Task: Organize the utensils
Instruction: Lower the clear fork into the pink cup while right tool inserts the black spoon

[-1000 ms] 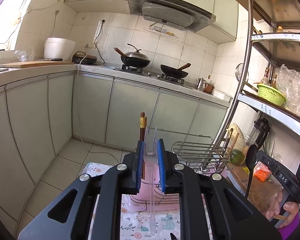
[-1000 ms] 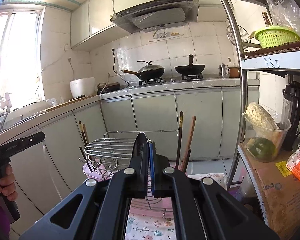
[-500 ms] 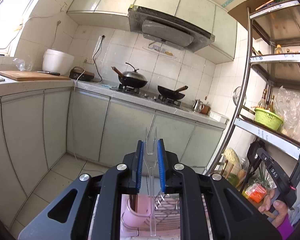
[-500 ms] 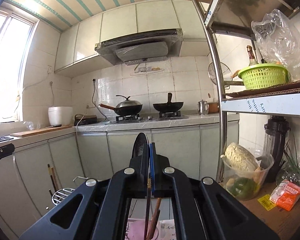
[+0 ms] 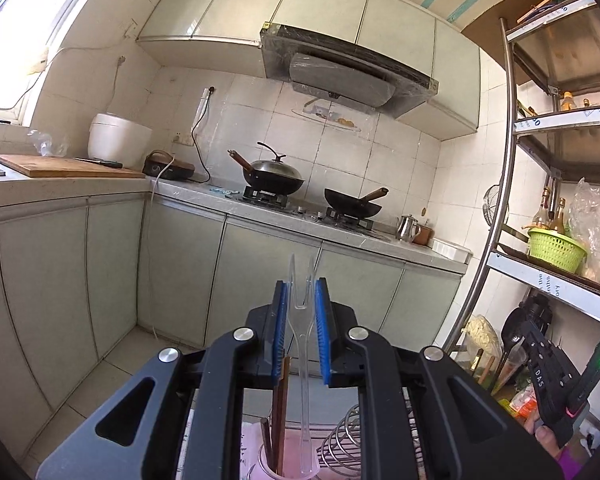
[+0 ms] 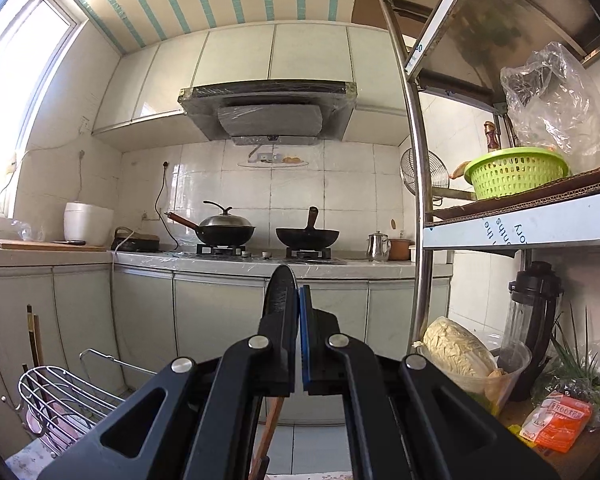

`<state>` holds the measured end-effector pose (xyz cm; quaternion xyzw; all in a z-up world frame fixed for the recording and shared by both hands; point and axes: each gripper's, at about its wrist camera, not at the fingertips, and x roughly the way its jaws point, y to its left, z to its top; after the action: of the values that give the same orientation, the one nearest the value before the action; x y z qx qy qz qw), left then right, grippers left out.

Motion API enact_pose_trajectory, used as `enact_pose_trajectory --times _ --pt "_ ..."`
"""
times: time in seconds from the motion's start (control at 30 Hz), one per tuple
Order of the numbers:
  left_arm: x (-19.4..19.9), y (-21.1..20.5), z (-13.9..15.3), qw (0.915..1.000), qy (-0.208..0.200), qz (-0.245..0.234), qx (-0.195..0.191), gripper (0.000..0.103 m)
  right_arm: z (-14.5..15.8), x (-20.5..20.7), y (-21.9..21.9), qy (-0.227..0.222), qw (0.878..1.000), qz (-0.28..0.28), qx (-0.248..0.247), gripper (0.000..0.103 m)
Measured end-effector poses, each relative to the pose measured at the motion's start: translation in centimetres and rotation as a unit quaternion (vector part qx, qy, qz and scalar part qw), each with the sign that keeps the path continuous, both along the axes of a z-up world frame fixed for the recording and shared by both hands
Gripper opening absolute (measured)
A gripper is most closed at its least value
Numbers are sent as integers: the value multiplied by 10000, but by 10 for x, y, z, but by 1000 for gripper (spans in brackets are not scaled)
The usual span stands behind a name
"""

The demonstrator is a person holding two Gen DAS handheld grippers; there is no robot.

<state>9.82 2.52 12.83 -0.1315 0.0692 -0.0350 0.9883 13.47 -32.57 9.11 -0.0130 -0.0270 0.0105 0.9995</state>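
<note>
From the left wrist, your left gripper (image 5: 300,332) is closed to a narrow gap on a clear plastic fork (image 5: 303,360), tines up at 12 o'clock, its thin handle reaching down to the pink holder cup (image 5: 288,468) at 6 o'clock beside dark wooden chopsticks (image 5: 279,420). You seem mid-drop: lower, then release

From the right wrist, your right gripper (image 6: 299,320) is pinched flat on a black spoon (image 6: 281,292), its matte bowl upright; the wire rack (image 6: 60,392) sits at 8 o'clock

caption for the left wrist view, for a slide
Left gripper holds a clear plastic fork tines-up above a pink cup with chopsticks, stove behind.
</note>
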Motion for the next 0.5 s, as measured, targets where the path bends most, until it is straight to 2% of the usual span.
enact_pose_trajectory --times 0.2,0.5 --pt "11 5 -16 9999 107 73 9 13 -10 1 8 -27 9999 77 -114 1" --pt "16 -3 -43 9993 247 84 274 13 -34 -7 16 332 9991 238 -116 2"
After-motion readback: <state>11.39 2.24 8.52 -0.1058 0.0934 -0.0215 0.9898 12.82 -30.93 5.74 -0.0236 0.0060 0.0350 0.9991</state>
